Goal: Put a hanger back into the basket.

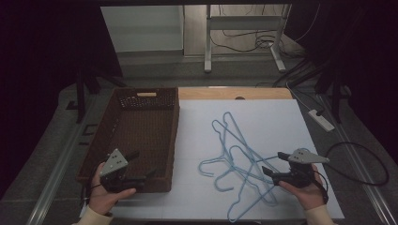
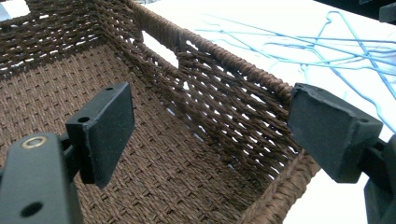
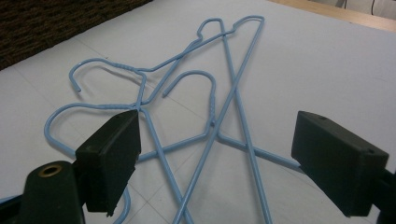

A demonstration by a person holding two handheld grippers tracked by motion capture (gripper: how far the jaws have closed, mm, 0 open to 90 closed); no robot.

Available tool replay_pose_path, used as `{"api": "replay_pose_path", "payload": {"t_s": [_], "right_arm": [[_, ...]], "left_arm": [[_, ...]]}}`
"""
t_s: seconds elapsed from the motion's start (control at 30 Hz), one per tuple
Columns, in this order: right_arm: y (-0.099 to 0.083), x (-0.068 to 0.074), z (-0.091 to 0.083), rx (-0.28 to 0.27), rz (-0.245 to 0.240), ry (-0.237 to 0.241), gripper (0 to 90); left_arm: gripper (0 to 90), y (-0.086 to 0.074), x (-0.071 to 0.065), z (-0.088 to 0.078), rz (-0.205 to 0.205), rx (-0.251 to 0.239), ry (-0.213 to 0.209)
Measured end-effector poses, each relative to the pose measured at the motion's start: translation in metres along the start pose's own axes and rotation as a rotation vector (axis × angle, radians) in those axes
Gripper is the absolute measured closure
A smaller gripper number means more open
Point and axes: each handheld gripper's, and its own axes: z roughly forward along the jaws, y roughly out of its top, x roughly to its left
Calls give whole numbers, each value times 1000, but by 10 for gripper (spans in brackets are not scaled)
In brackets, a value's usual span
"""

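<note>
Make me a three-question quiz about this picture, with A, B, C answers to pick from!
1. Where is the basket?
A. Left of the hangers
B. Right of the hangers
C. On top of the hangers

2. What colour are the hangers?
A. Red
B. Light blue
C. Black

3. How is the right tool now?
A. Shut on a hanger
B. Shut on the basket
C. Open, holding nothing

Answers:
1. A: in the high view the brown woven basket sits on the left of the table and the hangers lie on the white sheet to its right.
2. B: all the wire hangers in the tangled pile are light blue.
3. C: the right gripper view shows its two black pads standing wide apart above the hangers, pressing on none. The left tool is open too, over the basket.
</note>
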Motion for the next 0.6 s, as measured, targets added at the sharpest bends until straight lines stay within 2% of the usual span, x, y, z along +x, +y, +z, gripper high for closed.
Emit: {"api": "replay_pose_path", "payload": {"t_s": [0.23,0.4,0.6], "right_arm": [[0,3,1,25,-4,-1,167],[14,8,5,74,-57,27,162],[47,17,24,166,-163,83,174]], "left_arm": [[161,2,0,3,12,3,-14],[161,3,-1,2,12,7,-24],[162,2,-4,2,25,11,-25]]}}
